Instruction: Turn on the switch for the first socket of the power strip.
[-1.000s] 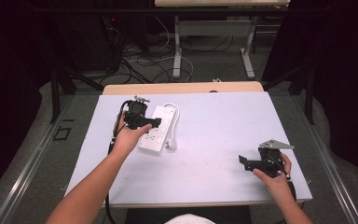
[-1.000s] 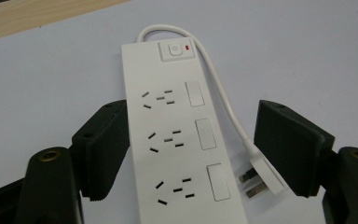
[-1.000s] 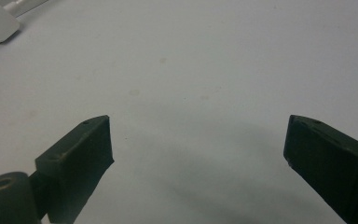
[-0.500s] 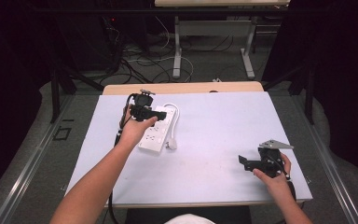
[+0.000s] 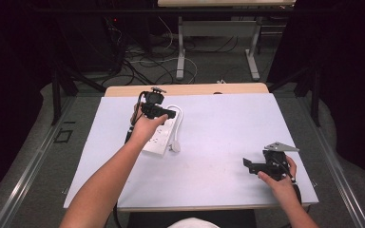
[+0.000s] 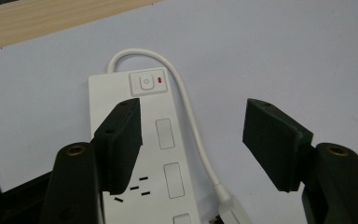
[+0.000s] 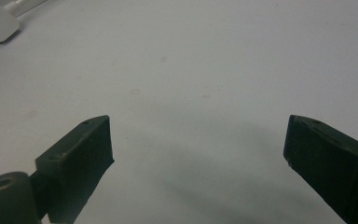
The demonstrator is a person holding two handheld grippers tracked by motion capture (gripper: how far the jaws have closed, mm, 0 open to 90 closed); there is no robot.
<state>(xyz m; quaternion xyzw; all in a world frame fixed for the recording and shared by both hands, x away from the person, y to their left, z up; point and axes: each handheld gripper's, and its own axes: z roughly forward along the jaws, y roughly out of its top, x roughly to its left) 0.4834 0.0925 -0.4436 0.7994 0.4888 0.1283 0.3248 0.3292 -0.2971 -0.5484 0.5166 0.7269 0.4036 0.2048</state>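
Observation:
A white power strip [image 5: 163, 138] lies on the white table top [image 5: 218, 128], left of centre, with its cable looped round the far end. My left gripper [image 5: 170, 114] hovers over the strip's far end. In the left gripper view its jaws [image 6: 193, 128] have just been closing but still stand apart, gripping nothing. Below them lie the strip [image 6: 168, 154], its switch with a red light [image 6: 146, 83] and the white cable [image 6: 192, 119]. My right gripper [image 5: 247, 165] rests near the front right corner, open [image 7: 198, 154] over bare table.
The strip's white plug [image 5: 175, 147] lies beside the strip on its right. A wooden strip [image 5: 185, 89] borders the table's far edge. Beyond it are dark floor, loose cables and a desk frame [image 5: 216, 47].
My left hand has carried its gripper along the power strip toward the far end and slightly to the right. The right gripper has stayed in place.

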